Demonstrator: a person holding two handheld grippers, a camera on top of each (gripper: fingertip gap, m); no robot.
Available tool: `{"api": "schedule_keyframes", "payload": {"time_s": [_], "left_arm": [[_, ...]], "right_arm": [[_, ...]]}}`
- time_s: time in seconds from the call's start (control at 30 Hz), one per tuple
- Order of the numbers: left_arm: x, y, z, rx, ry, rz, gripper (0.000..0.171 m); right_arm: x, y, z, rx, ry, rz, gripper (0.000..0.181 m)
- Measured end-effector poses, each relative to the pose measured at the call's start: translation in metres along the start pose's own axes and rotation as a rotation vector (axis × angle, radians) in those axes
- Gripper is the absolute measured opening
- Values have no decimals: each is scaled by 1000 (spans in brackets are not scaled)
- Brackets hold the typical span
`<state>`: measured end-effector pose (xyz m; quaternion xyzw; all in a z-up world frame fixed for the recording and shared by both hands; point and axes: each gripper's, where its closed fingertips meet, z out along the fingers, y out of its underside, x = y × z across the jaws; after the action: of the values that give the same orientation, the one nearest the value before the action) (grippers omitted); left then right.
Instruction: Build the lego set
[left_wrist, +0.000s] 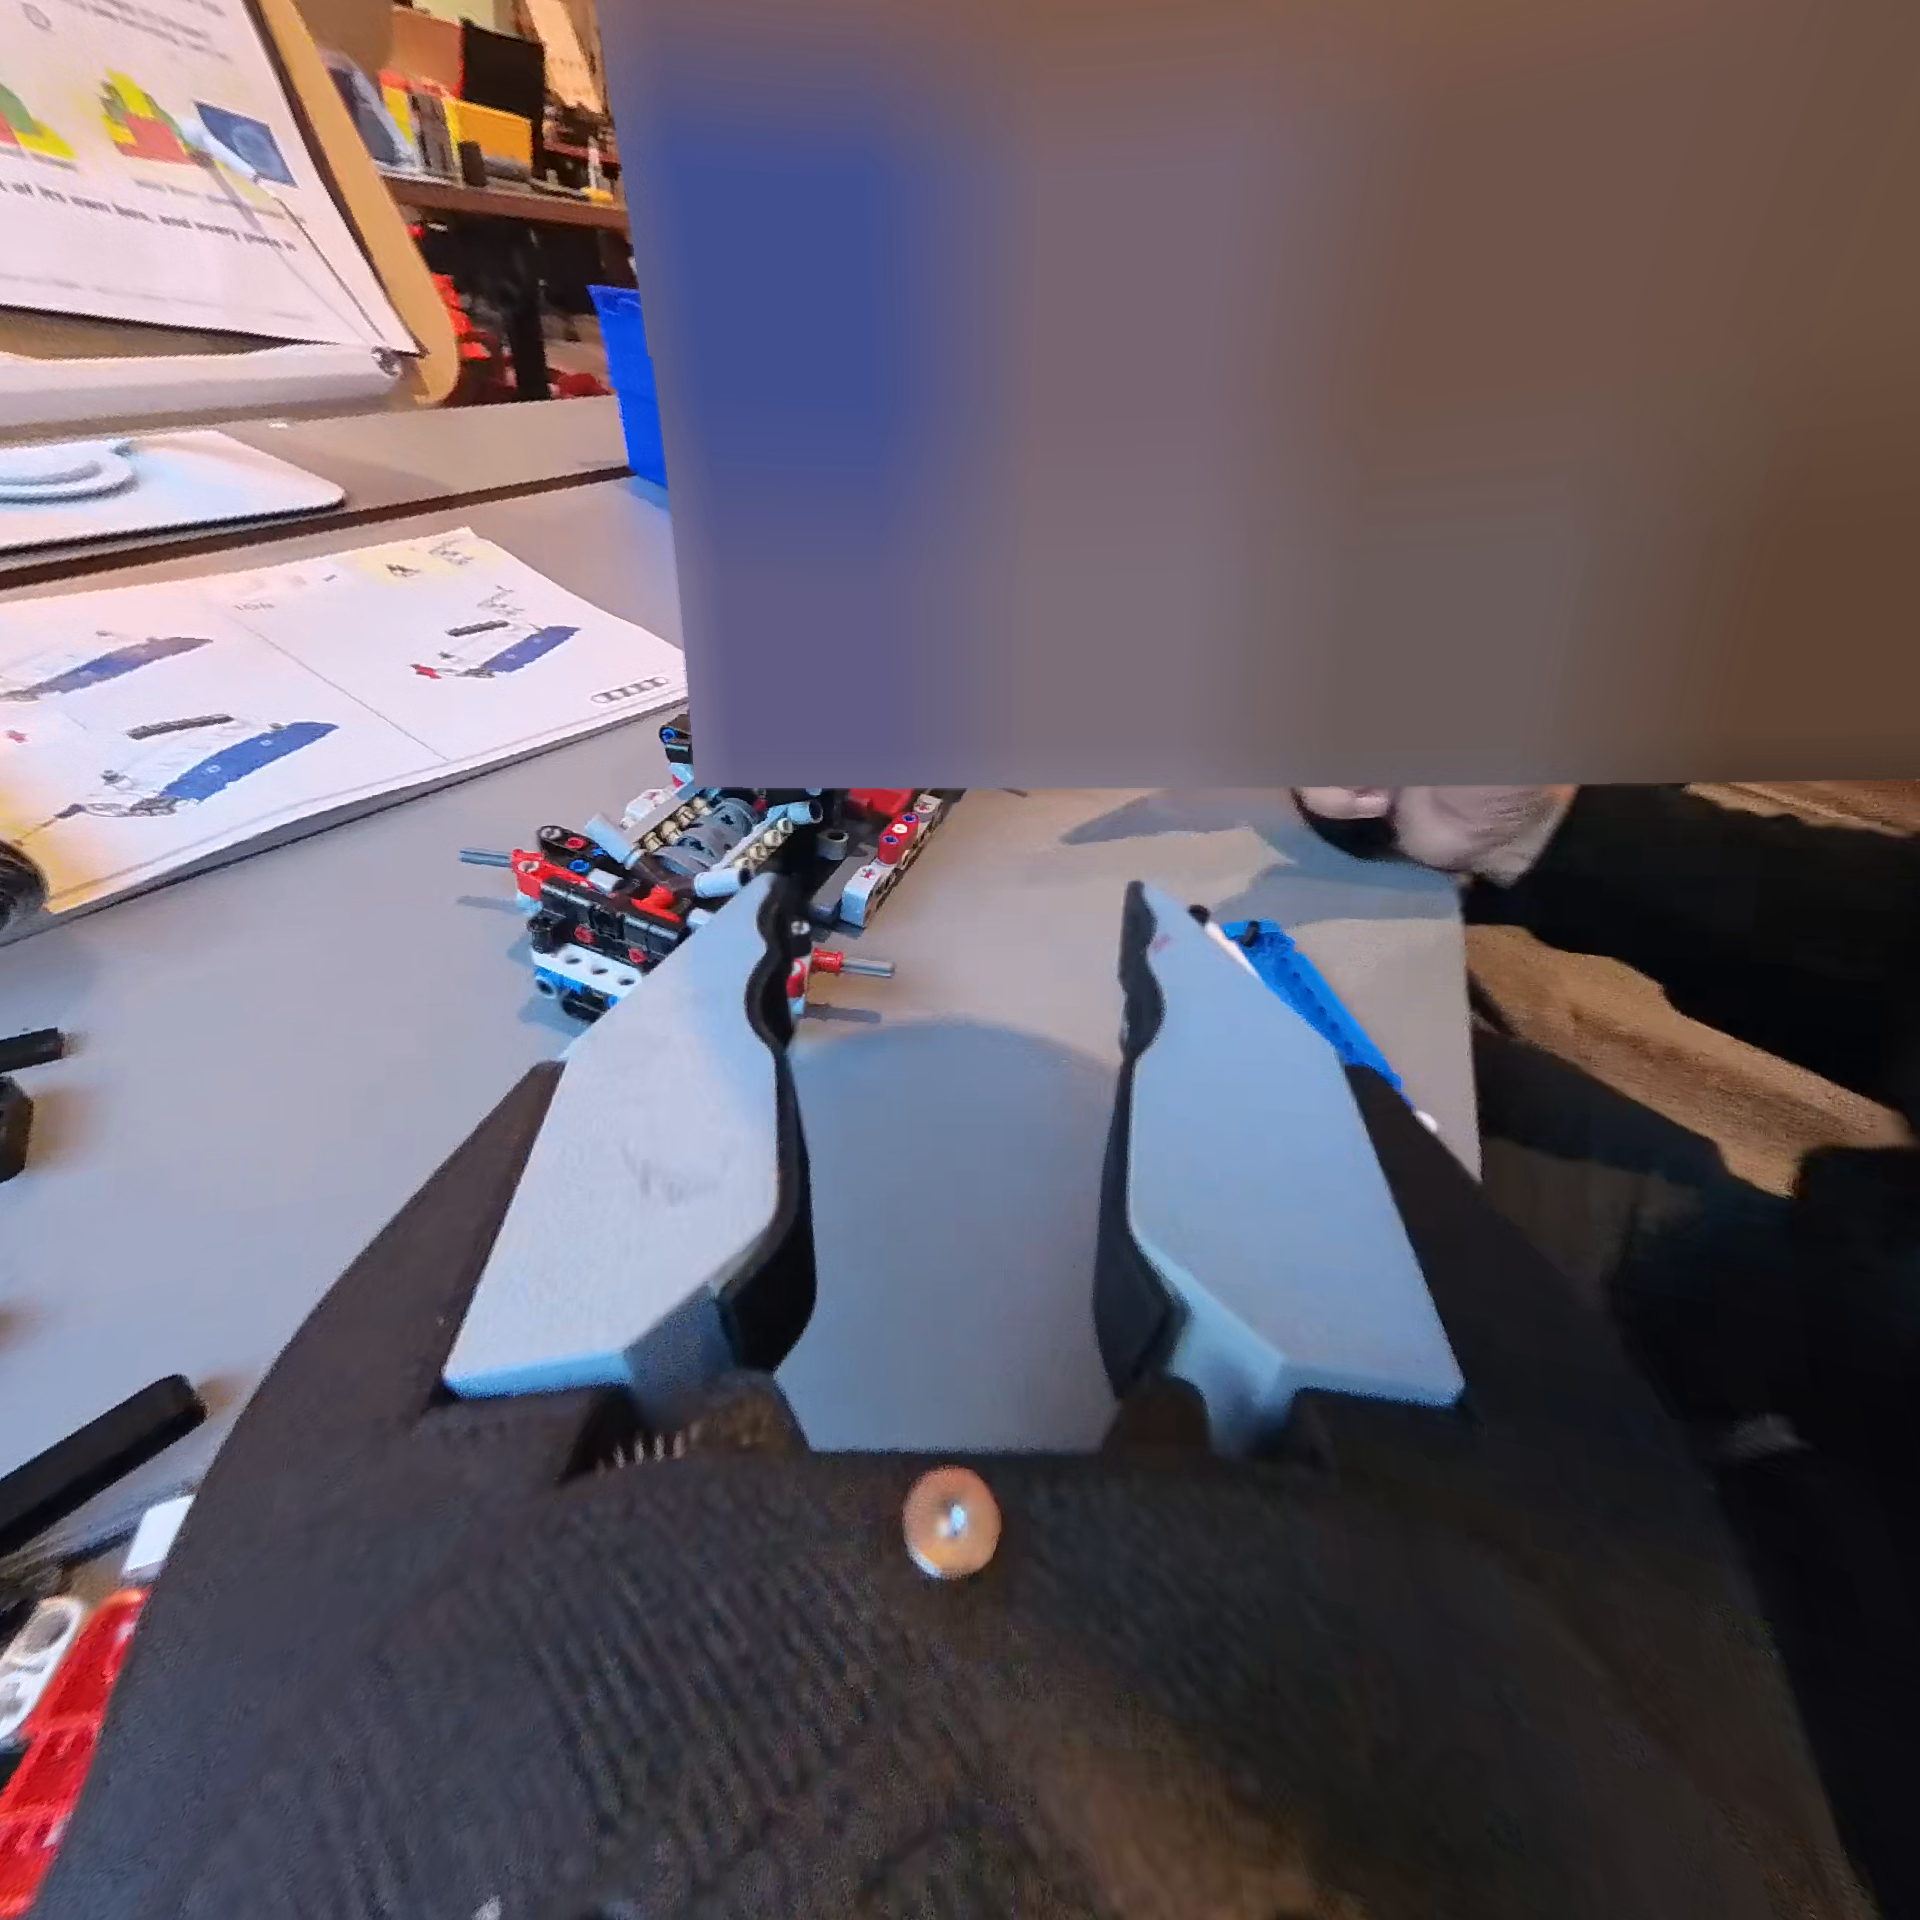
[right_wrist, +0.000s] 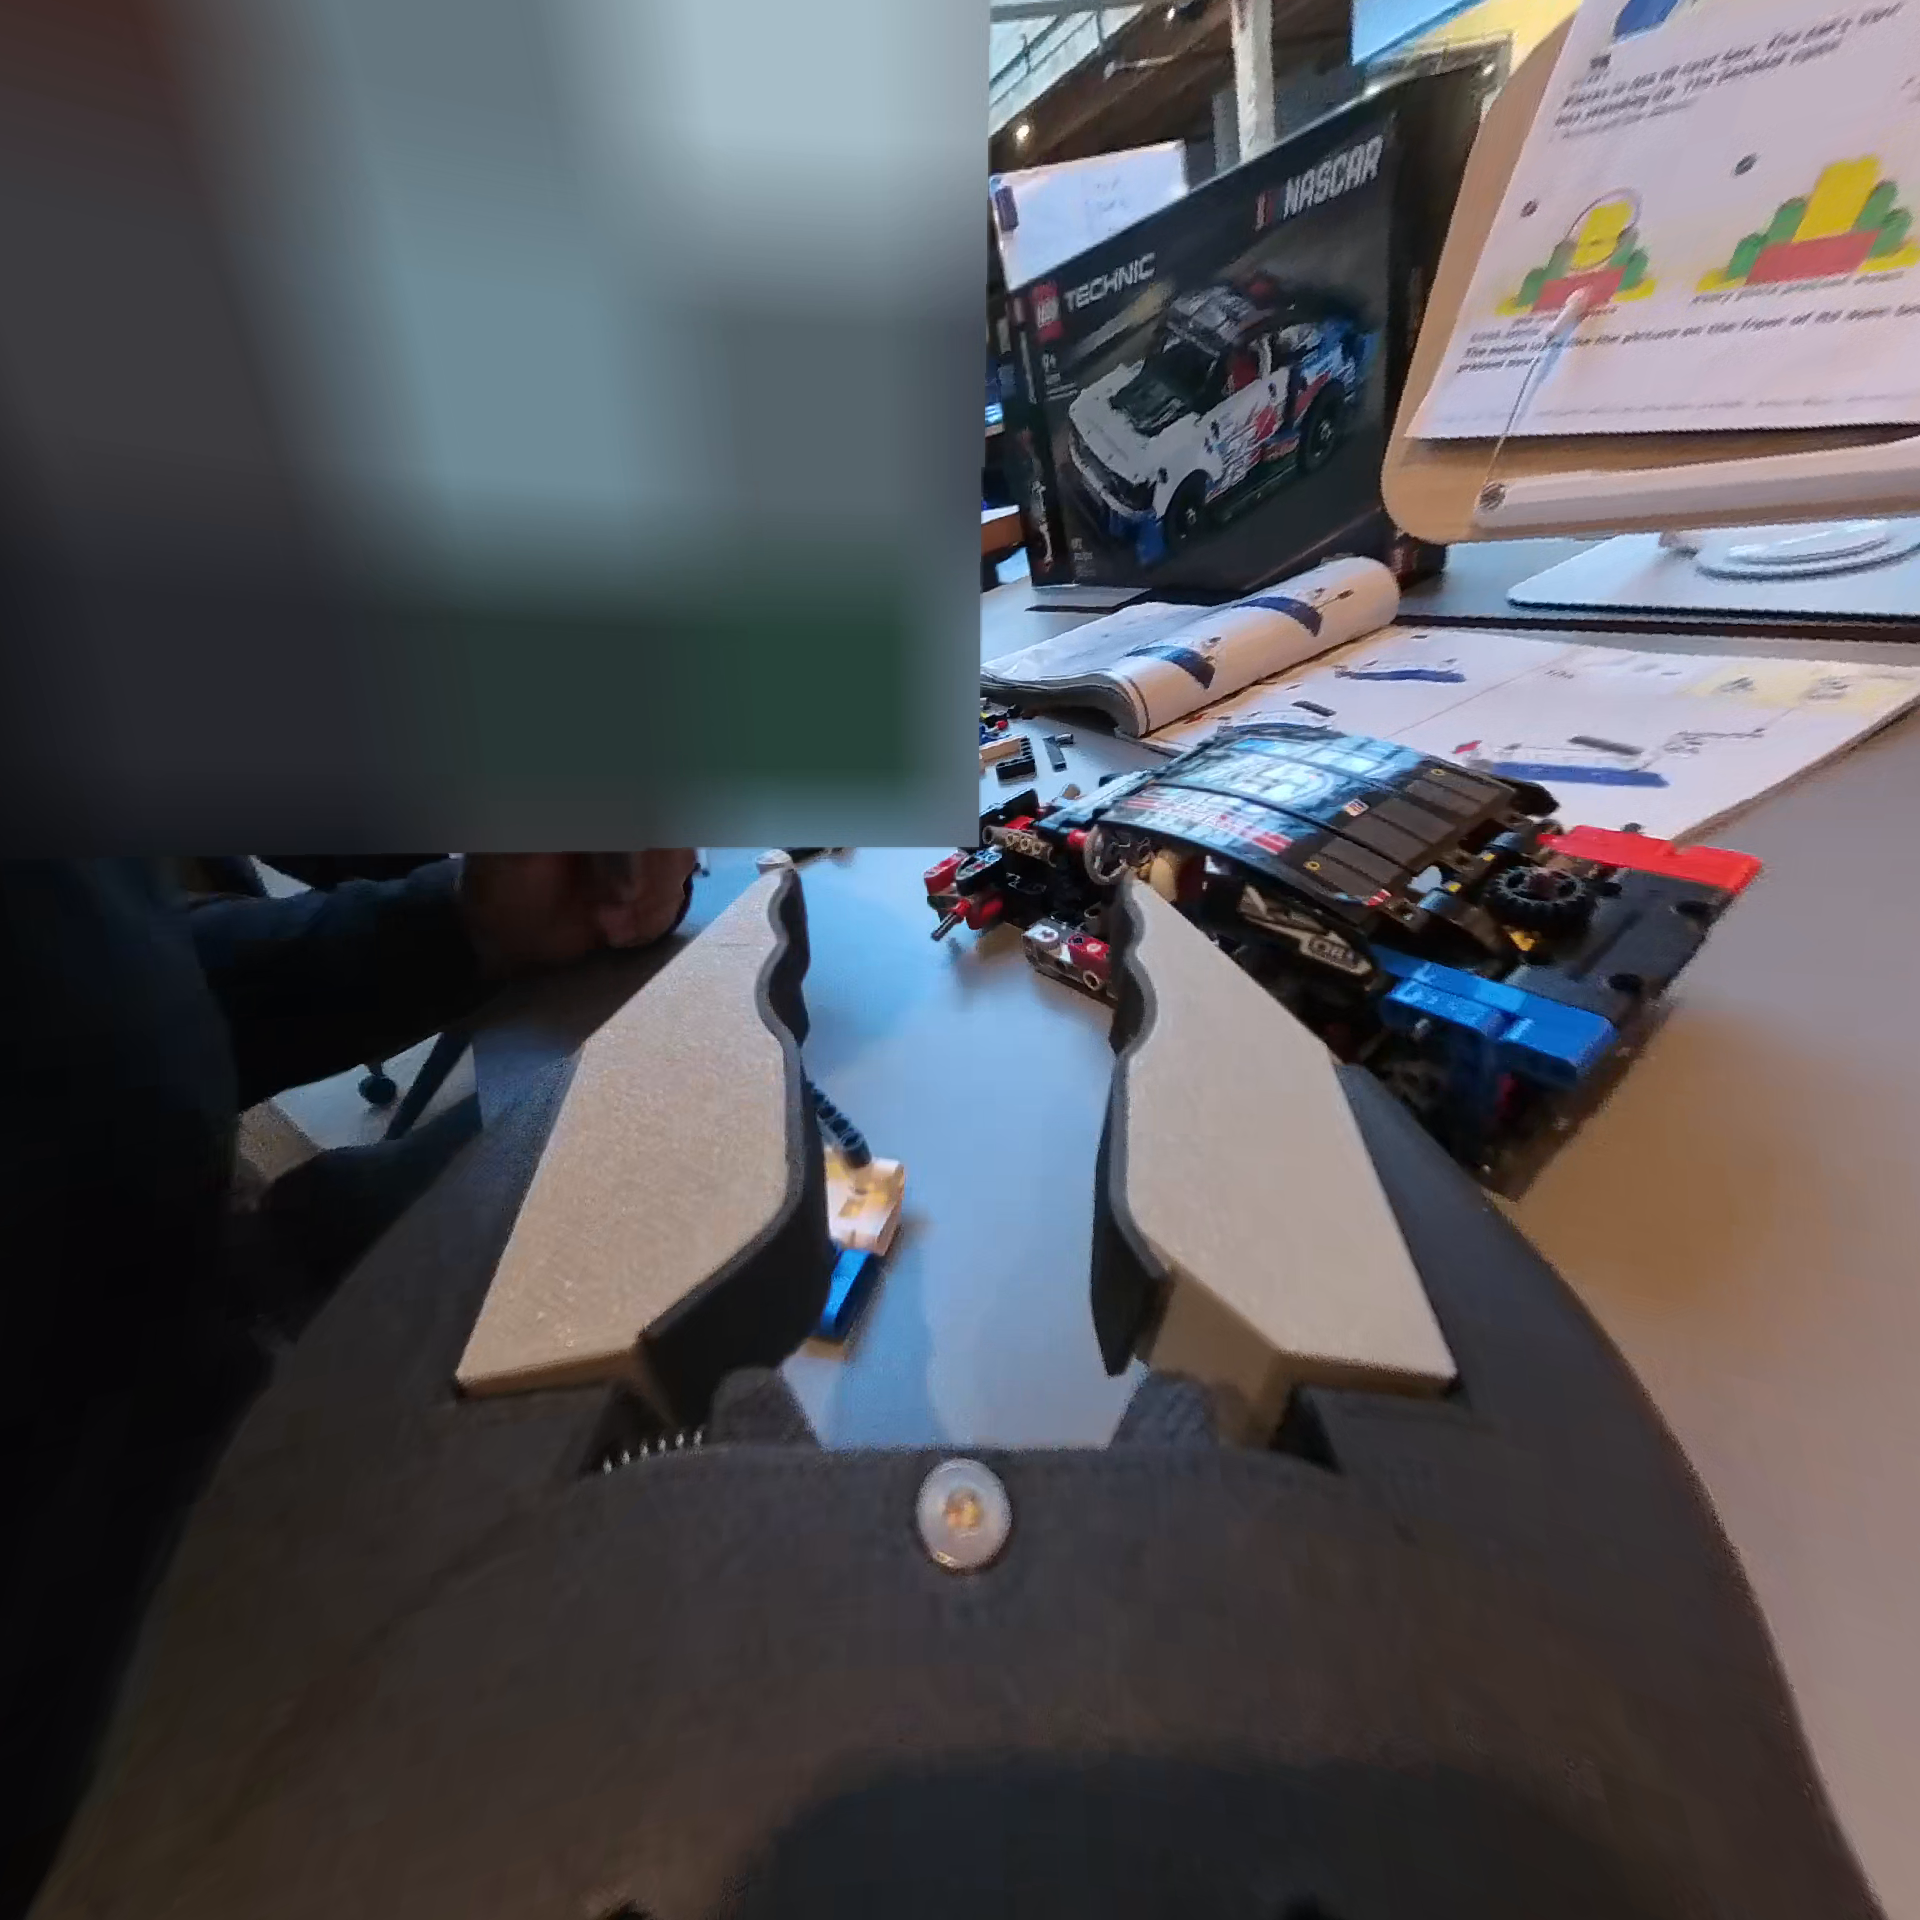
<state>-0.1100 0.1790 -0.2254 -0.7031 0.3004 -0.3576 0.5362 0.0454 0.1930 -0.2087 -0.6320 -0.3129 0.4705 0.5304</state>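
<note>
My left gripper (left_wrist: 951, 935) is open and empty above the grey table (left_wrist: 312, 1039). A part-built chassis (left_wrist: 665, 883) of red, black, white and grey pieces lies just beyond its left finger (left_wrist: 665, 1122). A blue beam (left_wrist: 1299, 977) lies behind its right finger. My right gripper (right_wrist: 961, 935) is open and empty. A small blue, white and black sub-assembly (right_wrist: 857, 1226) lies on the table beside its left finger (right_wrist: 665, 1122). The part-built car (right_wrist: 1351, 883), with a black stickered roof, red rear and blue side, lies beyond its right finger.
An open instruction booklet (left_wrist: 312, 686) lies at the left, also in the right wrist view (right_wrist: 1455, 707). The set's box (right_wrist: 1205, 353) stands behind. A stand holds a printed sheet (right_wrist: 1704, 229). Loose pieces (left_wrist: 62, 1683) lie at the near left. A person's dark sleeve (left_wrist: 1714, 935) rests at the table's right edge.
</note>
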Motion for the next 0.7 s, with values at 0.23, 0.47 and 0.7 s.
{"api": "schedule_keyframes", "payload": {"time_s": [0.23,0.47,0.7], "left_arm": [[0,3,15,-39,-75,99,54],[5,7,19,-66,-74,146,55],[-2,-3,4,16,-112,141,43]], "right_arm": [[-1,9,-2,-64,-20,30,58],[-2,16,1,-119,-13,4,57],[-3,17,1,-121,4,-20,55]]}}
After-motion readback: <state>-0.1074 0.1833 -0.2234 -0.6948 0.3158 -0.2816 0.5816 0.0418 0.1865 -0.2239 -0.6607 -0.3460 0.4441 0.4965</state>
